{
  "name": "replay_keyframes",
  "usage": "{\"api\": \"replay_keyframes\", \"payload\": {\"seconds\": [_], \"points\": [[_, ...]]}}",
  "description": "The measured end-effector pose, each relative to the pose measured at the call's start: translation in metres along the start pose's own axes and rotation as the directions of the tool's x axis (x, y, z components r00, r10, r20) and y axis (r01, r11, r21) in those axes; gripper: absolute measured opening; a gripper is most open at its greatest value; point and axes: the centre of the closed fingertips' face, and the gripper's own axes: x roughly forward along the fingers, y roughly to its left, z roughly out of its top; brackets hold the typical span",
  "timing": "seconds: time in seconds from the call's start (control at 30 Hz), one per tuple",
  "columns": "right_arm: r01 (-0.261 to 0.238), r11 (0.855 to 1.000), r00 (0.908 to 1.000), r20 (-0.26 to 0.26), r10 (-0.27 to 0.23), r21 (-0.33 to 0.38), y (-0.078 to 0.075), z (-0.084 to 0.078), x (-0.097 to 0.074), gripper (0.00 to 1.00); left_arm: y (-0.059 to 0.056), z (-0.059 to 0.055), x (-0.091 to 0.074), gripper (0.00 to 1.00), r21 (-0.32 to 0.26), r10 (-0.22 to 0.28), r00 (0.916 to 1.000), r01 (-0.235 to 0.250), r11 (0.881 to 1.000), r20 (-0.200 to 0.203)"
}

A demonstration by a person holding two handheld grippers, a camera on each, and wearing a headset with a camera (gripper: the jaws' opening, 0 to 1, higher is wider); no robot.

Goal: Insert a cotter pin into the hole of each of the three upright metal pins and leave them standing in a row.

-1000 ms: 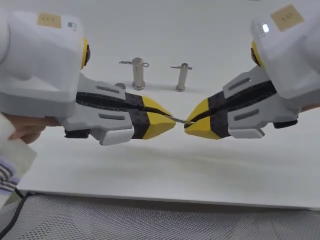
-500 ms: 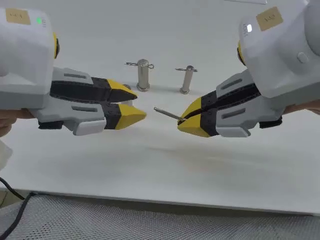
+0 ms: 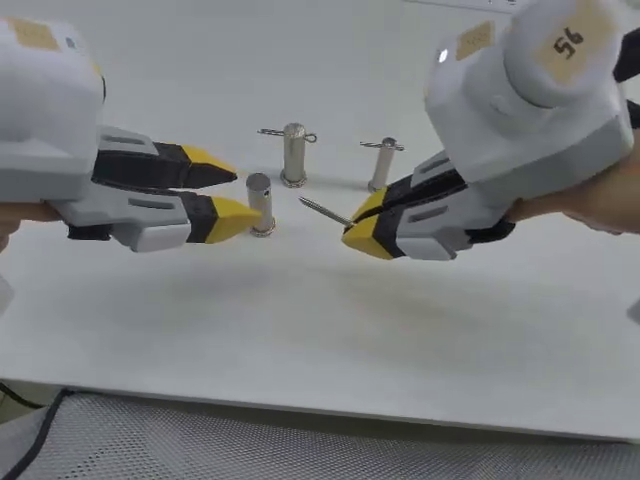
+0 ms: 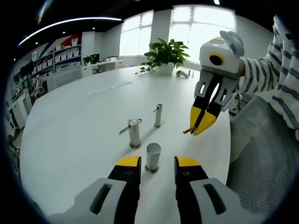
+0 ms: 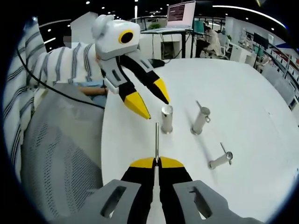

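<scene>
Head view downward, gripper views opposed, sharing nearest pin (image 4: 153,157)

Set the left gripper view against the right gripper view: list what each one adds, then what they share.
Left gripper view: the left gripper, jaws open, frames the bare pin; a potted plant stands behind. Right gripper view: the right gripper is shut on a cotter pin pointing toward that pin; a monitor sits behind. Shared: the bare pin and two fitted pins.
</scene>
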Motion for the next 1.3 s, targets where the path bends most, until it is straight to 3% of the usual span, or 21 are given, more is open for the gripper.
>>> {"api": "replay_keyframes", "payload": {"seconds": [0.2,0.4,0.47,0.6,0.67,0.8,1.07,1.3], "points": [[0.010,1.000,0.9998,-0.019,-0.010,0.016,-0.003,0.003,0.009,0.03,0.000,-0.010,0.010,0.25,0.000,-0.012,0.9992,0.012,1.000,-0.038],[0.006,0.999,0.9992,-0.040,-0.005,0.043,-0.004,0.005,0.015,0.03,-0.009,-0.008,0.016,0.23,0.000,-0.024,0.9990,0.024,1.000,-0.039],[-0.001,0.999,0.9988,-0.049,0.003,0.050,-0.003,0.005,0.017,0.03,-0.004,-0.009,0.016,0.22,-0.005,-0.028,0.9991,0.028,1.000,-0.033],[-0.001,0.998,0.9981,-0.061,0.005,0.067,-0.006,0.007,0.022,0.03,-0.005,-0.009,0.019,0.17,-0.004,-0.035,0.9989,0.035,0.999,-0.033],[-0.002,0.997,0.9978,-0.066,0.007,0.073,-0.008,0.008,0.024,0.03,0.006,-0.015,0.018,0.17,-0.003,-0.040,0.9986,0.040,0.999,-0.035],[-0.002,0.998,0.9964,-0.085,0.008,0.070,-0.008,0.009,0.028,0.03,0.011,-0.018,0.019,0.17,-0.014,-0.041,0.9987,0.040,0.999,-0.032],[-0.004,0.995,0.9947,-0.102,0.013,0.095,-0.008,0.006,0.029,0.03,0.014,-0.021,0.018,0.17,-0.014,-0.049,0.9985,0.049,0.999,-0.026],[0.008,0.994,0.9961,-0.088,0.001,0.106,-0.010,0.011,0.026,0.03,0.009,-0.021,0.019,0.17,-0.016,-0.056,0.9980,0.056,0.998,-0.027]]}}
